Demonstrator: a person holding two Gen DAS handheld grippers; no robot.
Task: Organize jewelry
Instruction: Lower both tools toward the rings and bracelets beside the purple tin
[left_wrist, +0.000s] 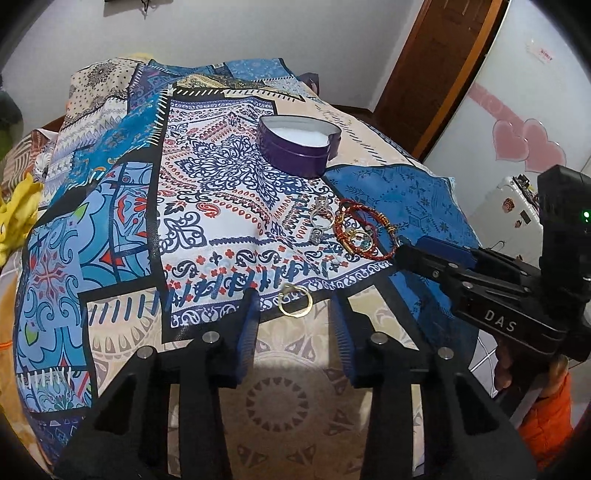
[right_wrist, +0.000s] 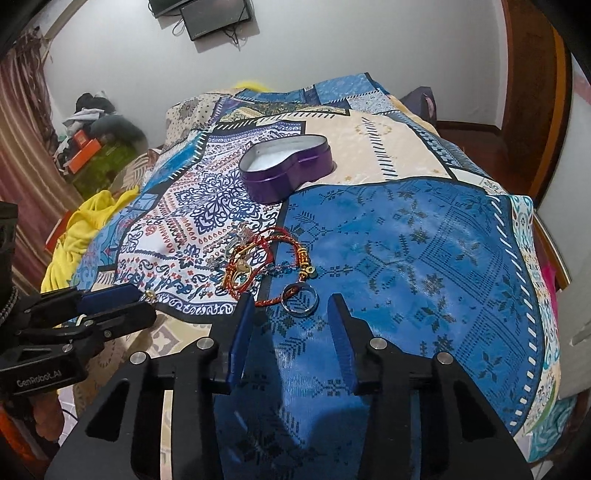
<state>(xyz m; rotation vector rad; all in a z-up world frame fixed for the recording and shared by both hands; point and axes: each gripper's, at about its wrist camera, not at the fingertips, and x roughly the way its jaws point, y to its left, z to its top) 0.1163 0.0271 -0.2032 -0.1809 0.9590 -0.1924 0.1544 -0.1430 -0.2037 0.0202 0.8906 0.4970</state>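
A purple heart-shaped tin (left_wrist: 297, 146) with a white lining stands open on the patterned cloth; it also shows in the right wrist view (right_wrist: 286, 168). A pile of jewelry lies in front of it: red cord bracelets (left_wrist: 364, 230), silver rings (left_wrist: 321, 214). A gold ring (left_wrist: 294, 300) lies just ahead of my left gripper (left_wrist: 293, 306), which is open and empty. In the right wrist view a silver ring (right_wrist: 300, 298) lies just ahead of my right gripper (right_wrist: 291, 306), open and empty. The bracelets (right_wrist: 251, 266) lie beyond it.
The patterned cloth (left_wrist: 207, 192) covers a bed. A yellow garment (right_wrist: 86, 225) lies at the left edge. A white fridge with pink hearts (left_wrist: 524, 122) and a wooden door frame stand to the right. Clutter sits on the floor at far left (right_wrist: 92, 147).
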